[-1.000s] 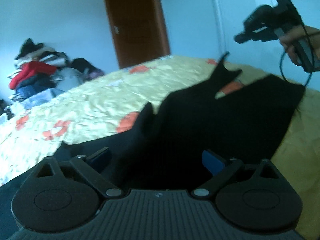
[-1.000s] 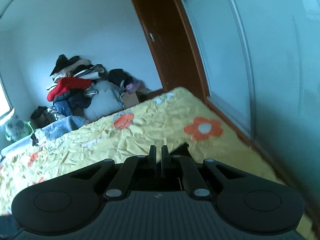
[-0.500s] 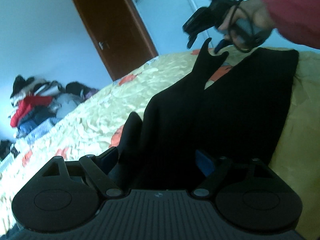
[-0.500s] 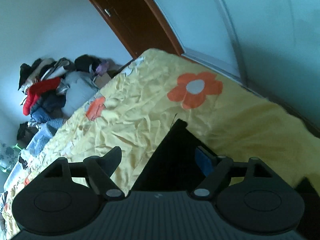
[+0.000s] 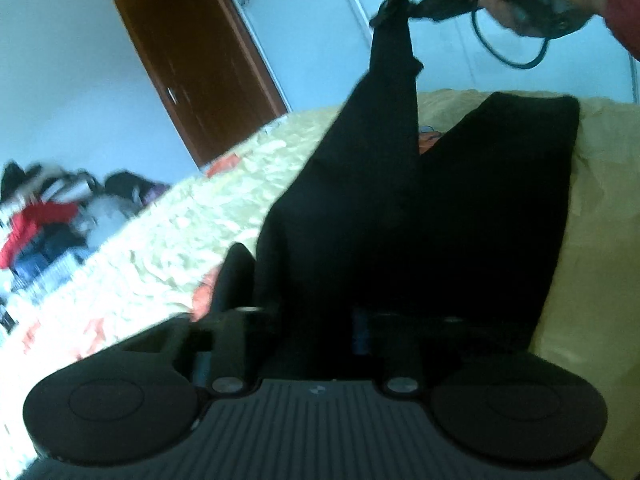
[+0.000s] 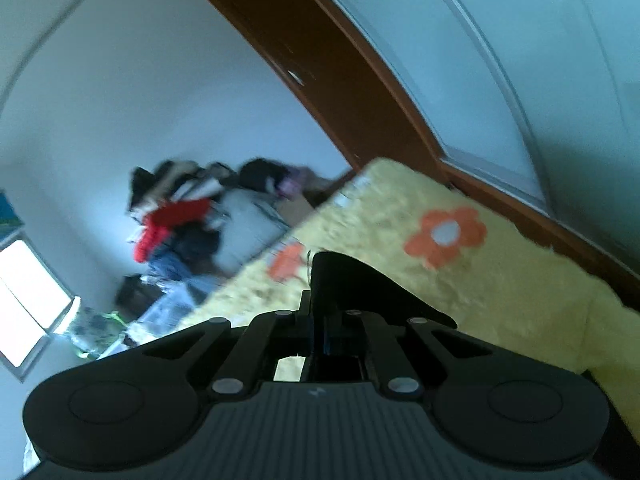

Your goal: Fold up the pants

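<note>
Black pants (image 5: 440, 208) lie on a yellow flowered bedspread (image 5: 192, 240). My left gripper (image 5: 308, 320) sits low at the near end of the pants, its jaws narrowed around a raised fold of the black cloth. My right gripper (image 5: 394, 12), held by a hand at top right, pinches one pant leg end and holds it high above the bed. In the right wrist view the right gripper (image 6: 324, 320) is shut on a black cloth corner (image 6: 344, 280). The other leg lies flat on the right.
A brown door (image 5: 200, 64) stands behind the bed. A heap of clothes (image 5: 48, 220) is piled at the far left, and shows in the right wrist view (image 6: 188, 220). A bright window (image 6: 28, 300) is at the left. White wardrobe panels (image 6: 520, 60) line the right side.
The right gripper opened, then shut on the leg end and lifted it well above the bed. The left gripper's jaws narrowed around the near fold of the pants.
</note>
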